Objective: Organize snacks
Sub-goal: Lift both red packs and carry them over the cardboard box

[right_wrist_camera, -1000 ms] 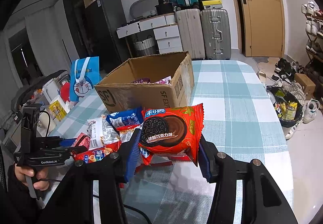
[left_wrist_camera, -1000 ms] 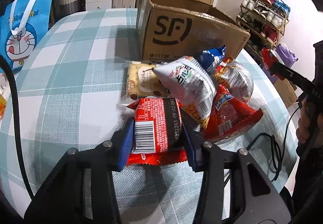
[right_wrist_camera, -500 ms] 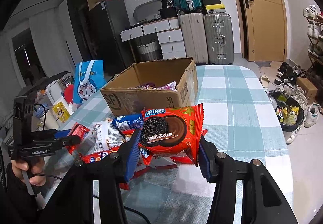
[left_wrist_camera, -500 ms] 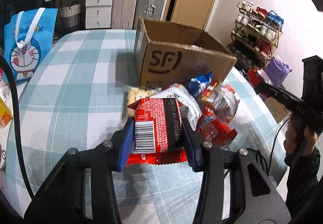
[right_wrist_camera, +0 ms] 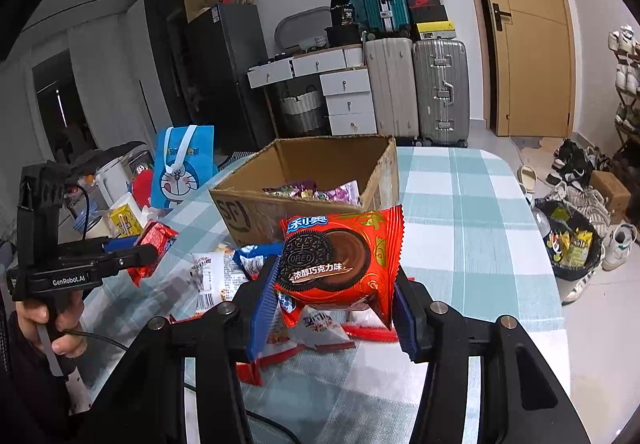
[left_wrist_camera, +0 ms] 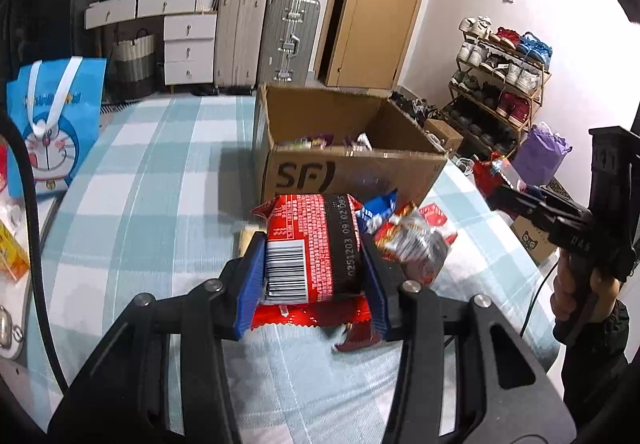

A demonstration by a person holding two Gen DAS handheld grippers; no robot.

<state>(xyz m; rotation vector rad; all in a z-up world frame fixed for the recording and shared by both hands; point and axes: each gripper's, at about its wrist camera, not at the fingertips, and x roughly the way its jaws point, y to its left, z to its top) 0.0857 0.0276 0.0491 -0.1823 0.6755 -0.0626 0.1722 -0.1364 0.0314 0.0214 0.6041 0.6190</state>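
My left gripper (left_wrist_camera: 314, 272) is shut on a red snack pack with a barcode (left_wrist_camera: 312, 248) and holds it above the checked table, short of the open SF cardboard box (left_wrist_camera: 352, 168). My right gripper (right_wrist_camera: 330, 292) is shut on a red Oreo pack (right_wrist_camera: 340, 260), lifted above the snack pile (right_wrist_camera: 224, 276) in front of the same box (right_wrist_camera: 308, 184). The box holds several wrapped snacks. Loose packs (left_wrist_camera: 412, 240) lie on the table by the box. Each gripper shows in the other's view, the right (left_wrist_camera: 496, 180) and the left (right_wrist_camera: 148, 248).
A blue Doraemon bag (left_wrist_camera: 56, 132) stands at the table's left side. A yellow carton (right_wrist_camera: 124, 220) and small items lie near it. A black cable (left_wrist_camera: 24, 184) runs along the left. Suitcases, drawers and a shoe rack (left_wrist_camera: 500, 84) stand beyond the table.
Both grippers have risen with their packs and moved closer to the box. The box's inside now shows in both views.
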